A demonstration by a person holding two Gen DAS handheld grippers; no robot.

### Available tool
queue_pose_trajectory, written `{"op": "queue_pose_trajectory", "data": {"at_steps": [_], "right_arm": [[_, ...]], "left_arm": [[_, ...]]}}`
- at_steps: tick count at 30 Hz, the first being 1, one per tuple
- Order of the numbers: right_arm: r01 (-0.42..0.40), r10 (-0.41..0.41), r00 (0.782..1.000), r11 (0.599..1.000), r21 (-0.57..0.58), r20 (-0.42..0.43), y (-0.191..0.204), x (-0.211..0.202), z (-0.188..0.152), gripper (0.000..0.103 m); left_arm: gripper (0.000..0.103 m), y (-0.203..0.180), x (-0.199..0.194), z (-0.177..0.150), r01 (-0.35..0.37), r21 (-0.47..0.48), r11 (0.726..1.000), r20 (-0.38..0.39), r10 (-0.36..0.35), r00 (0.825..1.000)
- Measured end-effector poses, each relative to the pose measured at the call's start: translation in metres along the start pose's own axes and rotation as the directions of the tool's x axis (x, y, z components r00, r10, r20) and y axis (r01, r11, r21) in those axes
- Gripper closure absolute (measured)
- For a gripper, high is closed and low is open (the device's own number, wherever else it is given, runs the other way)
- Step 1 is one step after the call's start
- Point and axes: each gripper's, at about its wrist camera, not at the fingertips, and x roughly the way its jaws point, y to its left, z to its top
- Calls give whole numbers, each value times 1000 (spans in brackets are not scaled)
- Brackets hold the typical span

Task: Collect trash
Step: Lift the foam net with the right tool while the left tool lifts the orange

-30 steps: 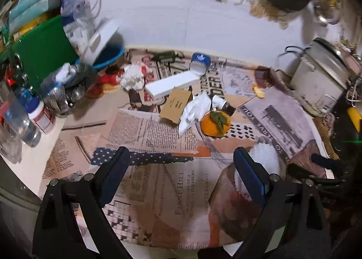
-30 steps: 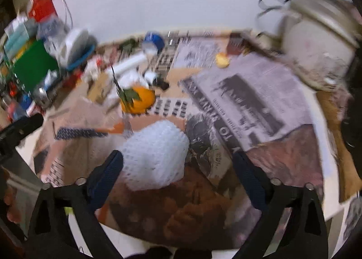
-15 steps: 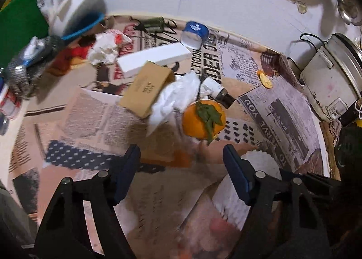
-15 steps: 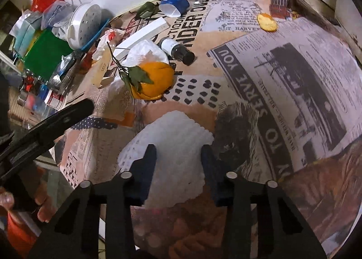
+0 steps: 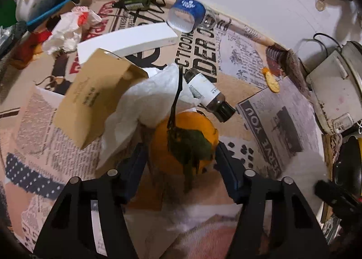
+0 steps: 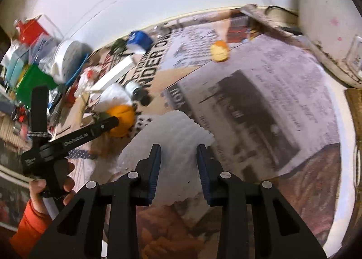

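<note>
An orange (image 5: 183,141) with a green leaf and a dark stem sits on the newspaper-covered table. My left gripper (image 5: 181,159) has its jaws on both sides of the orange, touching or nearly touching it. The orange also shows in the right wrist view (image 6: 121,118), with the left gripper (image 6: 106,125) against it. My right gripper (image 6: 178,159) is closed on a white foam fruit net (image 6: 172,132), pinching its near part. A crumpled white tissue (image 5: 144,103), a brown cardboard box (image 5: 95,98) and a small white bottle (image 5: 206,93) lie just beyond the orange.
A long white box (image 5: 126,41), a blue-labelled jar (image 5: 185,14), a crumpled wrapper (image 5: 67,30) and a dark green bottle (image 5: 135,1) lie further back. A cracker (image 5: 271,81) lies at right, near a rice cooker (image 5: 334,91). Containers crowd the left edge (image 6: 34,78).
My left gripper has moved forward to the orange and its jaws have narrowed around it. My right gripper has stayed closed on the foam net.
</note>
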Motion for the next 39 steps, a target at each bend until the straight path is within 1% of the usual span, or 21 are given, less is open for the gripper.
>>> {"op": "queue_pose_trajectory", "data": {"at_steps": [1,4,5,6,9,12,17,21,24,27,28,29,31,32,36,39], "right_arm": [[4,-4,1000,1000,7,5,-3,-2,0,73],[15,-15,1000,1000,26,13,-8,-5,-1,73],[19,-19,1000,999,30,14,-9,-6,-1,73],[24,-25,1000,999,34,17,-9,-7,-1,73],[37,-39,999,998,46,30,-5,-11,-4,73],[45,-49,998,997,65,49,0,-19,-11,73],[61,-70,993,994,95,100,18,-35,-26,73],[72,-91,985,989,130,146,35,-49,-48,73],[74,-100,982,985,155,163,47,-56,-68,73],[83,-114,978,981,178,172,58,-60,-88,73],[85,-118,977,979,184,175,61,-62,-93,73],[84,-118,977,979,188,177,63,-63,-97,73],[92,-127,975,977,194,180,67,-64,-105,73],[97,-134,974,975,198,181,69,-65,-109,73],[103,-145,971,972,210,193,76,-68,-117,73],[104,-147,967,973,207,208,82,-70,-118,73]], "left_arm": [[45,0,4,1,3,-3,1000,-3,-3,1000],[54,-1,6,4,11,-7,1000,14,-11,1000],[59,-2,5,4,14,2,1000,20,-14,1000],[66,-3,3,4,19,10,1000,23,-20,1000],[71,-6,-2,-2,40,41,998,11,-41,999],[71,-8,-16,-11,61,79,995,15,-63,998],[70,-2,-46,-32,135,148,980,0,-137,991],[68,9,-56,-54,130,209,969,-29,-127,991],[68,23,-58,-71,156,219,963,-78,-143,987],[68,34,-59,-86,160,237,958,-113,-137,984],[67,37,-61,-90,160,248,956,-118,-134,984],[64,39,-63,-94,159,256,954,-121,-131,984],[62,45,-67,-98,155,268,951,-118,-127,985],[61,49,-71,-99,161,271,949,-114,-134,984],[53,61,-86,-100,188,263,946,-89,-170,981],[53,64,-92,-99,193,279,941,-63,-183,981]]}}
